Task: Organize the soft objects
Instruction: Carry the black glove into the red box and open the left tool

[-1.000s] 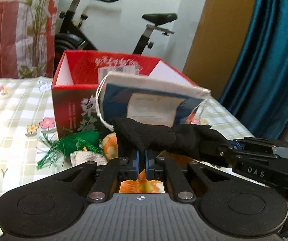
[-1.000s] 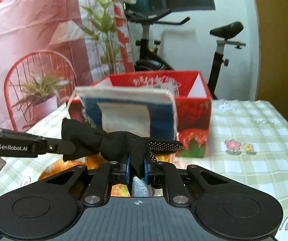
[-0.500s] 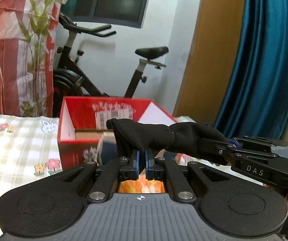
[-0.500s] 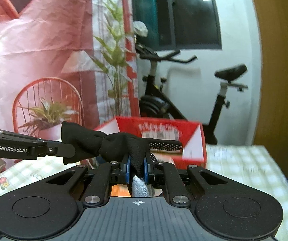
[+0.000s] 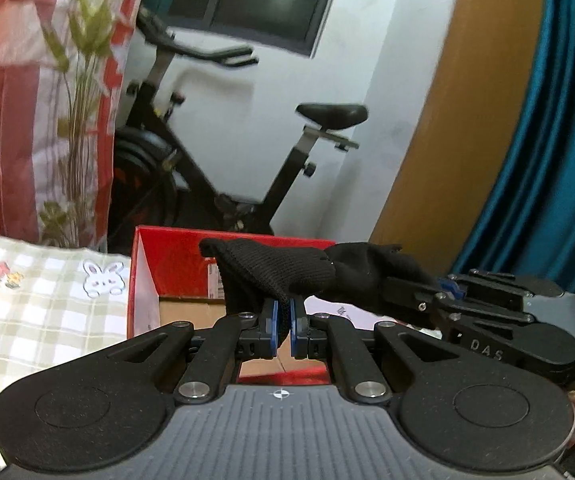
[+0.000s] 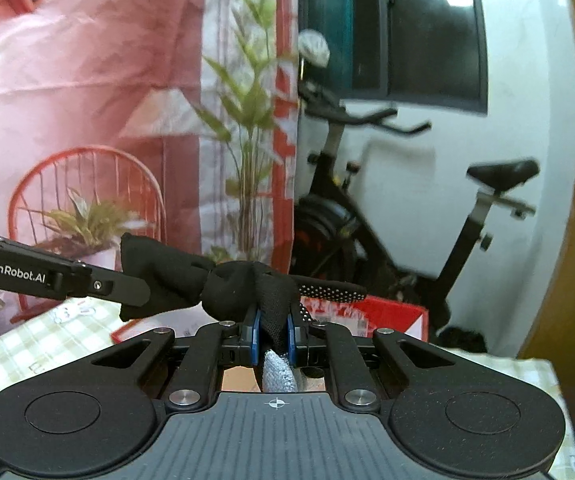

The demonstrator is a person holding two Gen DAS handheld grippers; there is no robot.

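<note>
A black knit glove [image 5: 287, 272] is stretched in the air between both grippers. My left gripper [image 5: 282, 316] is shut on one end of it. The other end is pinched by my right gripper [image 6: 273, 328], which is shut on the glove [image 6: 247, 288]; a dotted fingertip sticks out to the right and a grey cloth piece [image 6: 279, 372] hangs below the pads. Each gripper shows from the side in the other's view. The open red cardboard box [image 5: 175, 264] sits on the table just beyond and below the glove, its brown floor partly visible.
A checked tablecloth [image 5: 39, 300] with bunny and flower prints covers the table. An exercise bike [image 5: 247, 184] stands behind the box against a white wall. A teal curtain [image 5: 547, 140] hangs right, a pink printed backdrop [image 6: 67, 100] left.
Both grippers have risen with the glove held between them. The blue and white pouch, green mesh and orange items have dropped out of view, and the red box now sits lower in both pictures.
</note>
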